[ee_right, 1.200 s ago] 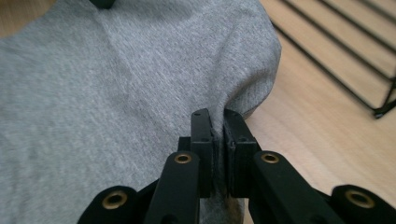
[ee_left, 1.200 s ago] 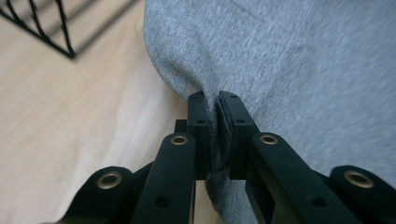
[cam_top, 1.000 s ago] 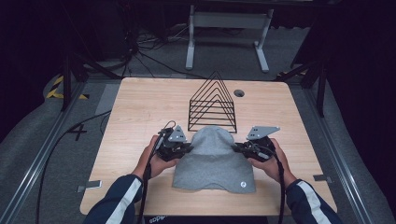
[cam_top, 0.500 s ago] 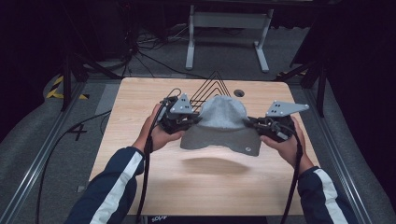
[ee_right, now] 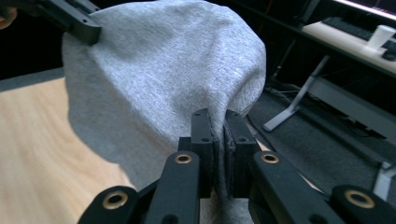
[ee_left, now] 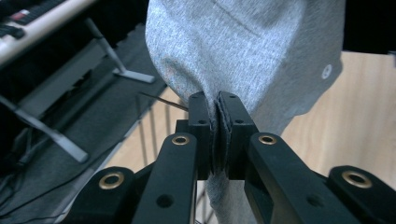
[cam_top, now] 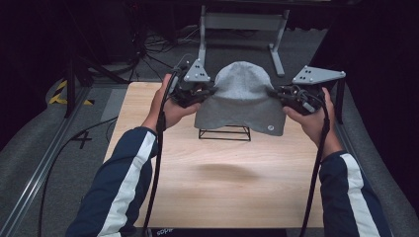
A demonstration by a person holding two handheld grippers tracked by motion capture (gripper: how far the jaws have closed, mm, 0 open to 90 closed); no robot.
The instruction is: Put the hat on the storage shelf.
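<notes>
From the high view, my left gripper sits at the left side of the grey beanie, held in the left hand. In the left gripper view the two black jaws are pressed together with a fold of the hat's knit pinched between them; grey fabric rises above the jaws and trails below them.

The beanie hangs in the air between the two grippers, crown up, well clear of the wooden table. A small round white tag shows near its lower right edge. Its shadow lies on the tabletop below. Beneath the hat I can see the base of a black wire rack standing on the table; its upper part is hidden behind the fabric.

My right gripper is at the hat's right side, held in the right hand. The right gripper view shows its jaws closed tight on the hat's edge, knit spreading up and left. The left gripper's tip shows at the top left there, against the fabric.

Dark floor and a grey metal stand lie beyond the table.
</notes>
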